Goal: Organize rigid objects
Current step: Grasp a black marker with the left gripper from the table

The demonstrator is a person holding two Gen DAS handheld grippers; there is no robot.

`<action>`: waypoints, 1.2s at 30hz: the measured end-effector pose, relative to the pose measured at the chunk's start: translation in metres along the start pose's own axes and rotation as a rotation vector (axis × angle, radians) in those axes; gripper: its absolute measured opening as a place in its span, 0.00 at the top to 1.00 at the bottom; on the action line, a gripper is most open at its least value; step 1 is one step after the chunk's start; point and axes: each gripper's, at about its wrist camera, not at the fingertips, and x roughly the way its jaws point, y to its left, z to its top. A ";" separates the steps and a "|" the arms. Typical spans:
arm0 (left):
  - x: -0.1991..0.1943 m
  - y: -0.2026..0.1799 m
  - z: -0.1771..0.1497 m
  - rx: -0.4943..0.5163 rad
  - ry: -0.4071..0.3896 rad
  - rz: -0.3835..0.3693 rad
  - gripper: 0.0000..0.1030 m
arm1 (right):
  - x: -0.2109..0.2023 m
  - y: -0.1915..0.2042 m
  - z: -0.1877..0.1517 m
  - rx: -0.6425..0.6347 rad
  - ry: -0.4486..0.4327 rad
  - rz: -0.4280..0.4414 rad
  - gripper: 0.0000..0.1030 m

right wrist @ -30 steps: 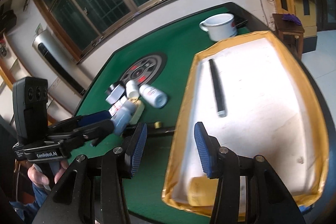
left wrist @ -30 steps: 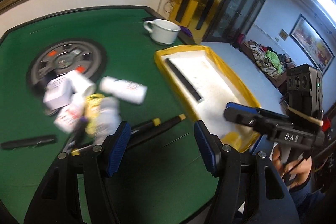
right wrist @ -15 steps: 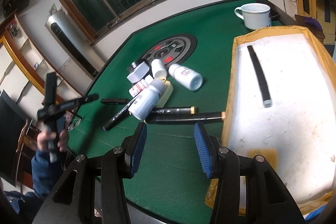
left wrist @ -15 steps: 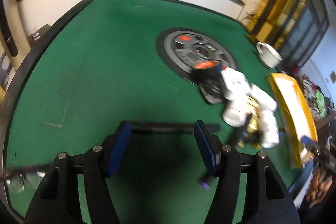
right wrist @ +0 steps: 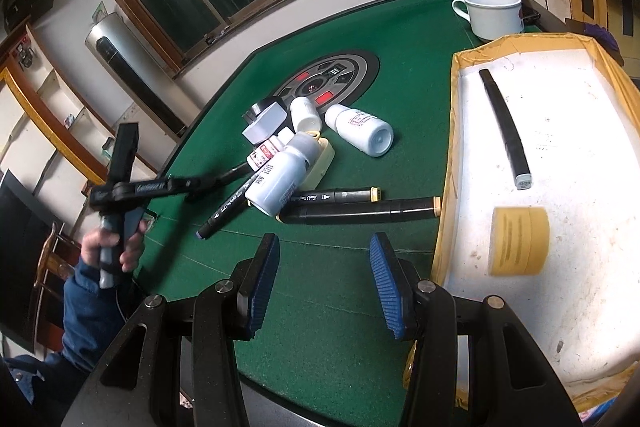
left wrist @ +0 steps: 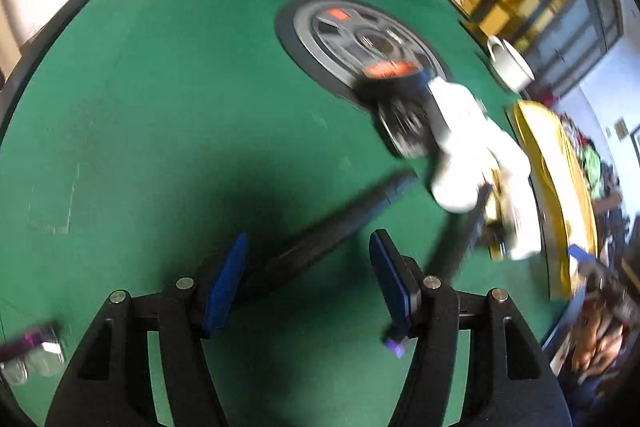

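Right now my left gripper (left wrist: 308,279) hangs over the green counter (left wrist: 140,107) with its jaws standing wide and nothing pinched; a black marker (left wrist: 328,227) lies slantwise on the felt, its near end running in between my blue pads (left wrist: 224,283) without touching either as far as I can tell, though the view is blurred. I judge I have lined up on it this way so the jaws can close across its barrel rather than along it.

My right gripper (right wrist: 320,283) is partly open and empty too, hovering over bare felt at the lower middle of its frame, just beside the yellow-rimmed tray (right wrist: 452,131) on the right. That keeps it clear of my left hand (right wrist: 108,247) working at the left edge.

Everything else to sort sits in a loose heap at centre frame: white bottles (right wrist: 280,179), a small box (right wrist: 264,119), and more markers (right wrist: 360,211) fanned out below them. One marker (right wrist: 504,127) already lies in the tray with a yellow pad (right wrist: 518,241), so I take the tray to be the destination. A white cup (right wrist: 496,13) stands apart at the upper right, near the round dial (right wrist: 328,83) set into the counter.
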 end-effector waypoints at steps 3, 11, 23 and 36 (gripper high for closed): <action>-0.001 -0.018 -0.010 0.073 0.012 0.029 0.40 | 0.004 -0.001 0.000 -0.002 0.006 0.009 0.59; 0.025 -0.057 0.002 0.192 -0.032 0.182 0.47 | 0.002 -0.003 0.001 -0.011 0.011 -0.015 0.59; 0.014 -0.054 -0.016 0.140 -0.088 0.182 0.83 | 0.056 -0.019 0.052 -0.036 0.161 -0.082 0.59; 0.014 -0.055 -0.013 0.167 -0.074 0.194 0.83 | 0.061 0.048 -0.002 -0.280 0.349 0.042 0.43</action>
